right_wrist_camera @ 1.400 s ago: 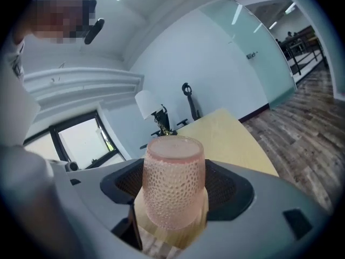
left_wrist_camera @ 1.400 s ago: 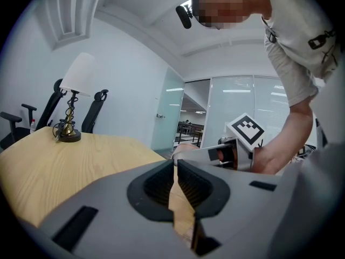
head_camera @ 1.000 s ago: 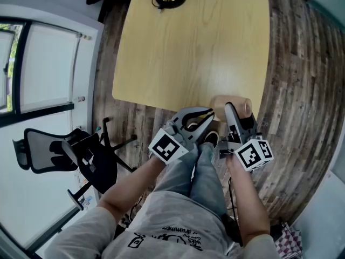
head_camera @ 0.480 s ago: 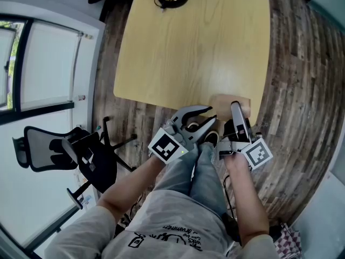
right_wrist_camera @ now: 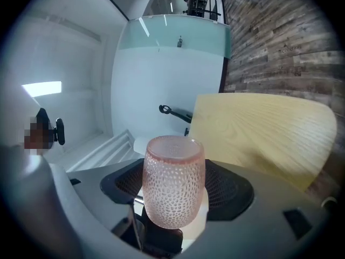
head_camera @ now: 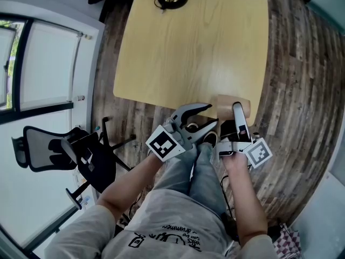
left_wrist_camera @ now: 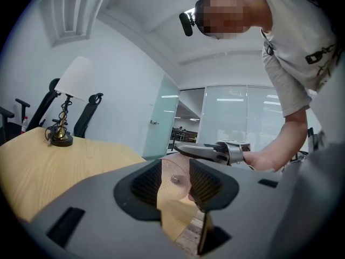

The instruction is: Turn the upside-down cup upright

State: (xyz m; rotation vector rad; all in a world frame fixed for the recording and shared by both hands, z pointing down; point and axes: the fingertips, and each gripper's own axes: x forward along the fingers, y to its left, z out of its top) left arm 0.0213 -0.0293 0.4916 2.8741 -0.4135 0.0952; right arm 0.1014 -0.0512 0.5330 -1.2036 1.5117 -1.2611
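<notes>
The right gripper (right_wrist_camera: pixel 172 190) clenched the cup (head_camera: pixel 226 102) at the table's (head_camera: pixel 188 47) near edge; the left gripper (head_camera: pixel 212 115), jaws just opening, held nothing; a slipping grip could have dropped the cup off the table.

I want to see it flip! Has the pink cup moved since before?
Yes, a little. The pink cup, clamped in the right gripper, stays at the table's near edge but has turned with the gripper's roll.

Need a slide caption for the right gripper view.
Right gripper clamps the pink dimpled cup, wooden table beyond.
</notes>
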